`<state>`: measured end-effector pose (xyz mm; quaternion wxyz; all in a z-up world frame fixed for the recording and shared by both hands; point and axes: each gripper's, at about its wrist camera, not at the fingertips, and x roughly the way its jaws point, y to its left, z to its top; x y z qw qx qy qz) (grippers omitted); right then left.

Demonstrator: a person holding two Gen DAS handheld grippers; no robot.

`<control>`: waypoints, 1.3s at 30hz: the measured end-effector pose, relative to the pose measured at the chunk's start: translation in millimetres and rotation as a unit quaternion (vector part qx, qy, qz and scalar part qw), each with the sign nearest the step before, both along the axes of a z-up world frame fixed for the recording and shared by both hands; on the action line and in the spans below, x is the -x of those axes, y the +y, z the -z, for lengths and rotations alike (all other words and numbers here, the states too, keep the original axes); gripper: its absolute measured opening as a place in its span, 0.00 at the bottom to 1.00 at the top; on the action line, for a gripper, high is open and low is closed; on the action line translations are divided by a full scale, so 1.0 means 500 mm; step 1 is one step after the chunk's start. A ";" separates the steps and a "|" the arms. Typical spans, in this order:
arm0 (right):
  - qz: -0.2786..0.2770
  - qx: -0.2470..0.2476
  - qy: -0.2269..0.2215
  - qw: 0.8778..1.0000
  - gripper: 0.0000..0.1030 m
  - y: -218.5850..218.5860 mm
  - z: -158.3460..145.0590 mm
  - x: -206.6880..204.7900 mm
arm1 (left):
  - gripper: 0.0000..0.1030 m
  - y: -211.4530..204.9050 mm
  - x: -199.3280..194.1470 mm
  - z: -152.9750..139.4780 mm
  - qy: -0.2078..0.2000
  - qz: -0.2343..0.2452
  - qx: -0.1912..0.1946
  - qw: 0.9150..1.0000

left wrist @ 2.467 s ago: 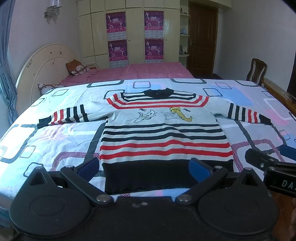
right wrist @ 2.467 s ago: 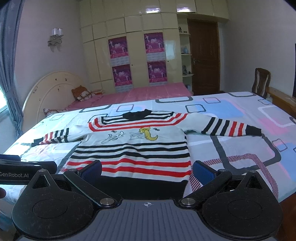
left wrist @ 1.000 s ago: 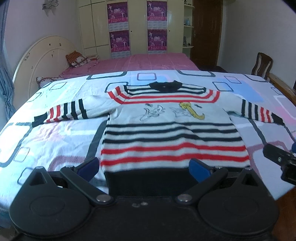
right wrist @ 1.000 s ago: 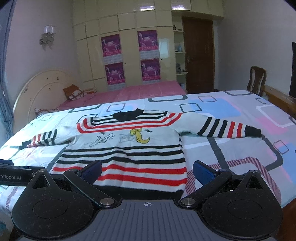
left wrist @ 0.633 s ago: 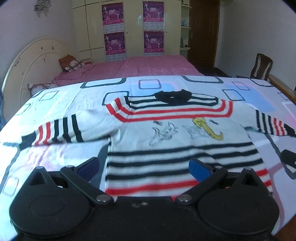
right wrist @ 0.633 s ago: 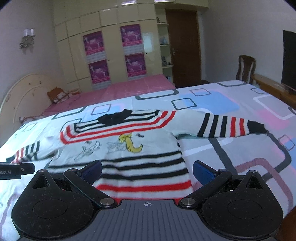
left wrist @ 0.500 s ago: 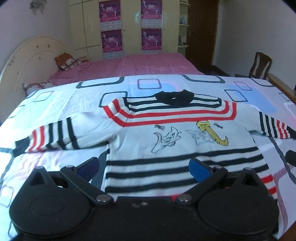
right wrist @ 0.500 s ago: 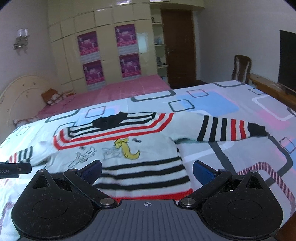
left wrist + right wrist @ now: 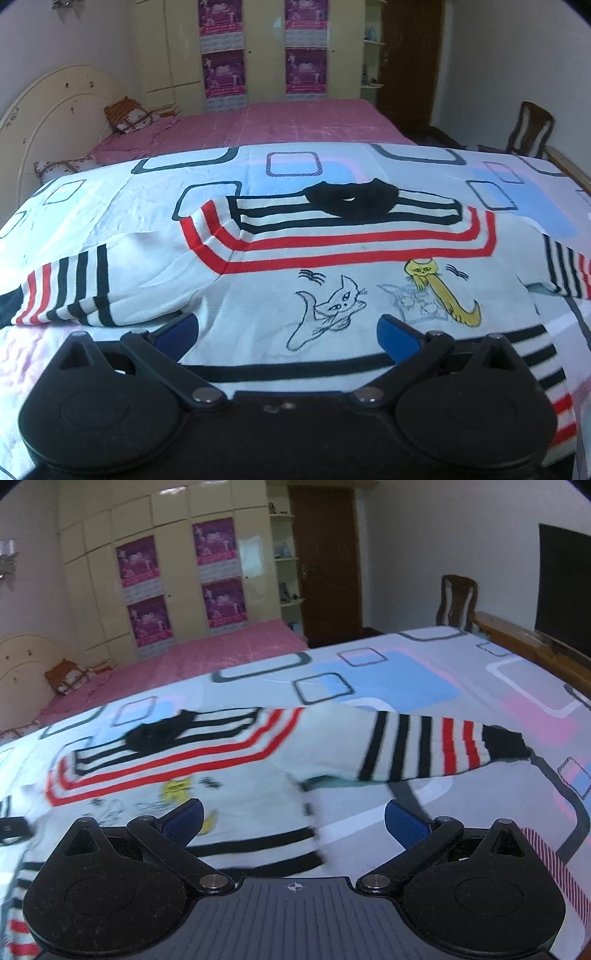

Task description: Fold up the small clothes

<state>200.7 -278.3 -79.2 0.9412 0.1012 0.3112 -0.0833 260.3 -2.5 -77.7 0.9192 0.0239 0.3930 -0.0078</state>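
A: Lying flat in the middle of both frames: a small striped sweater (image 9: pixel 332 280), spread on a bed sheet (image 9: pixel 110 206) with square shapes on it.

B: And the tools?

A: Hanging low over the sweater. Left gripper (image 9: pixel 286 334) spread wide at the bottom middle of the left frame, blue fingertips (image 9: pixel 177 331) well apart, nothing held. Right gripper (image 9: pixel 293 818) spread wide too at the bottom middle of the right frame, nothing between its blue fingertips (image 9: pixel 404 825).

B: Where are the edges?

A: Black collar (image 9: pixel 351 197) in the upper middle of the left frame. One sleeve (image 9: pixel 66 291) reaching to the left edge of that frame. Other sleeve (image 9: pixel 436 749) stretched toward the right side of the right frame, black cuff (image 9: pixel 506 743) at its end. Side edge of the sweater body between the right tool's fingertips, but blurry there.

B: Any open room?

A: Plenty. Bare sheet past the collar in the upper part of both frames, and more to the right of the cuff. Pink bed (image 9: pixel 258 127) farther back, wooden chair (image 9: pixel 456 602) at upper right.
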 end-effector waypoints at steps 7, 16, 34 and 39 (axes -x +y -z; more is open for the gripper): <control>0.042 -0.011 0.028 0.999 1.00 -0.185 0.062 -0.062 | 1.00 -0.073 -0.054 0.039 0.015 -0.008 -0.001 1.000; 0.126 -0.069 0.078 0.987 0.61 -0.414 0.161 -0.107 | 0.97 -0.139 -0.106 0.090 0.022 -0.015 -0.015 1.000; 0.152 -0.074 -0.005 0.986 0.09 -0.484 0.123 -0.170 | 0.73 -0.145 -0.155 0.102 0.050 -0.026 -0.008 0.998; 0.051 -0.046 -0.059 0.996 0.09 -0.344 0.037 -0.211 | 0.73 -0.114 -0.150 0.081 0.032 -0.037 -0.006 0.999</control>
